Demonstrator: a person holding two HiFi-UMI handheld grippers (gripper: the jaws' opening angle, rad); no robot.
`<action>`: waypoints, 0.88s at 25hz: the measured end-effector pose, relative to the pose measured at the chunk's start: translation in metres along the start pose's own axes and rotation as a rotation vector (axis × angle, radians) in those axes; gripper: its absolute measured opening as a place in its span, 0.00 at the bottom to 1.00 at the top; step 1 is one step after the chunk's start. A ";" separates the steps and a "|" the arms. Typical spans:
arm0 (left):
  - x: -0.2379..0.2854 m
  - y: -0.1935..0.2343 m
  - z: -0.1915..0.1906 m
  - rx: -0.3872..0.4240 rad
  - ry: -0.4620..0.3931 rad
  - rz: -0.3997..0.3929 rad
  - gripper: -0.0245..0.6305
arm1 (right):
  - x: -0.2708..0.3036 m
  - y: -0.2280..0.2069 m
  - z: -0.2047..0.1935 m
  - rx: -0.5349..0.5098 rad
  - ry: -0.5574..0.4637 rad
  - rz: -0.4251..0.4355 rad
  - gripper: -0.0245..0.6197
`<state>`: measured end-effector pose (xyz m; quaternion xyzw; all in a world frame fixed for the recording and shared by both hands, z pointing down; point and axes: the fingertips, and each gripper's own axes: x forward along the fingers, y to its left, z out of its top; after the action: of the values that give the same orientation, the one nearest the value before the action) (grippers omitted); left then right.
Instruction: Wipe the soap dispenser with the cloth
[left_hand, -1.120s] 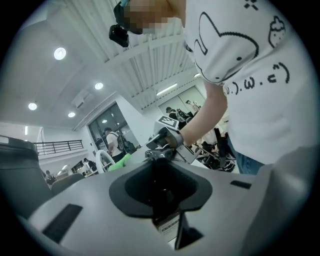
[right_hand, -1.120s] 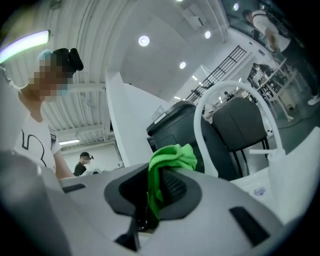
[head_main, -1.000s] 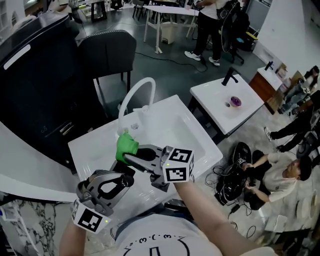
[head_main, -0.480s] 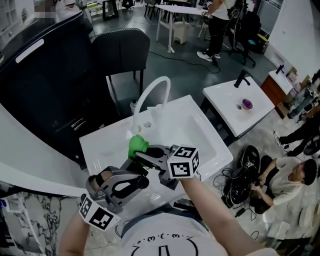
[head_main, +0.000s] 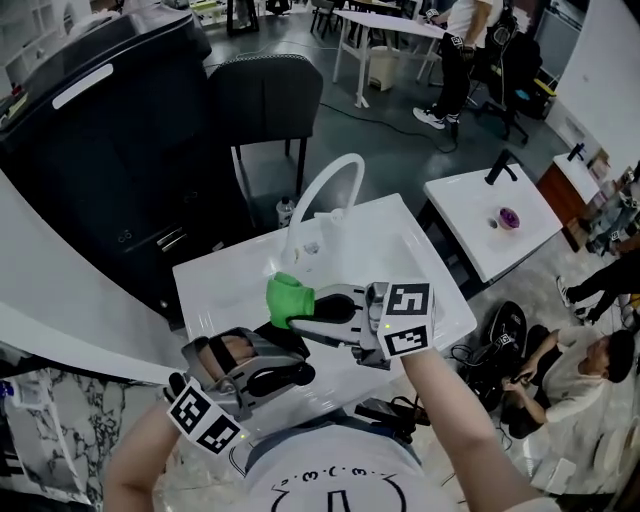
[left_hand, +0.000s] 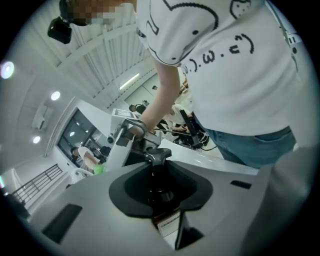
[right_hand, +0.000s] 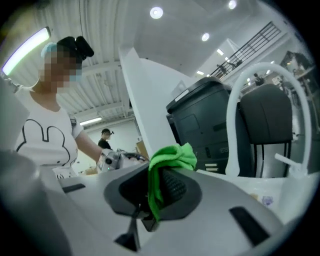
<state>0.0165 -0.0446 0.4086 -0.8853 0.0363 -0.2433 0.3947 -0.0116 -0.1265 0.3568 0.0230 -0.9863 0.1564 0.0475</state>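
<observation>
Cloth (head_main: 287, 298) clamped in right hand-held gripper (head_main: 302, 314).

The right gripper (head_main: 305, 312) has swung round a bit with the green cloth (head_main: 288, 298). Its marker cube now sits more out to the side of the cloth and not so far below it. The left gripper (head_main: 288, 362) has rolled over and dipped a little, and the dark soap dispenser (left_hand: 159, 159) in it has tipped along with it.
</observation>
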 end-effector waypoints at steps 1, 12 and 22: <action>0.002 -0.002 -0.001 0.026 0.011 -0.018 0.18 | 0.002 0.002 -0.008 -0.018 0.056 0.013 0.12; 0.009 -0.012 -0.005 0.086 0.057 -0.058 0.19 | 0.008 -0.046 -0.061 0.000 0.294 -0.147 0.12; 0.011 -0.020 -0.007 0.136 0.062 -0.096 0.19 | 0.021 -0.010 -0.040 -0.026 0.251 -0.005 0.11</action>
<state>0.0207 -0.0384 0.4315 -0.8492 -0.0109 -0.2910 0.4405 -0.0284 -0.1245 0.3998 0.0050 -0.9745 0.1450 0.1711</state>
